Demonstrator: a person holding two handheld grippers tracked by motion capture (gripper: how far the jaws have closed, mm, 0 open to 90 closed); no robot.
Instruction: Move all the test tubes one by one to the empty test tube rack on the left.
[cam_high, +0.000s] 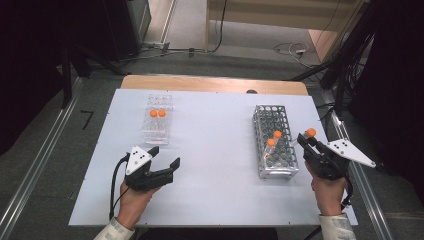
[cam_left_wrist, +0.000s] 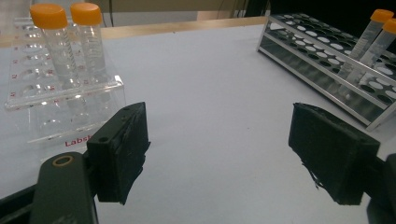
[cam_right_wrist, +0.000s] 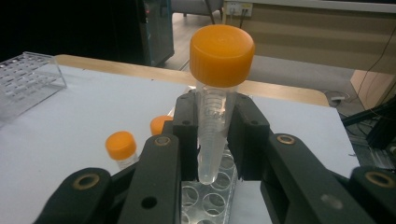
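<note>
My right gripper (cam_high: 304, 139) is shut on a clear tube with an orange cap (cam_high: 311, 132) and holds it upright just right of the metal wire rack (cam_high: 262, 165). In the right gripper view the tube (cam_right_wrist: 215, 116) stands clamped between the two black jaws, its tip above the rack holes. Two more orange-capped tubes (cam_high: 274, 138) lean in the wire rack. A clear plastic rack (cam_high: 156, 131) at the left holds two capped tubes (cam_left_wrist: 70, 39). My left gripper (cam_high: 165, 157) rests open on the white board with nothing between its pads (cam_left_wrist: 122, 149).
The white board (cam_high: 210, 150) lies on a wooden table whose far edge (cam_high: 215, 84) shows beyond it. Cables run across the floor behind. Bare board lies between the two racks.
</note>
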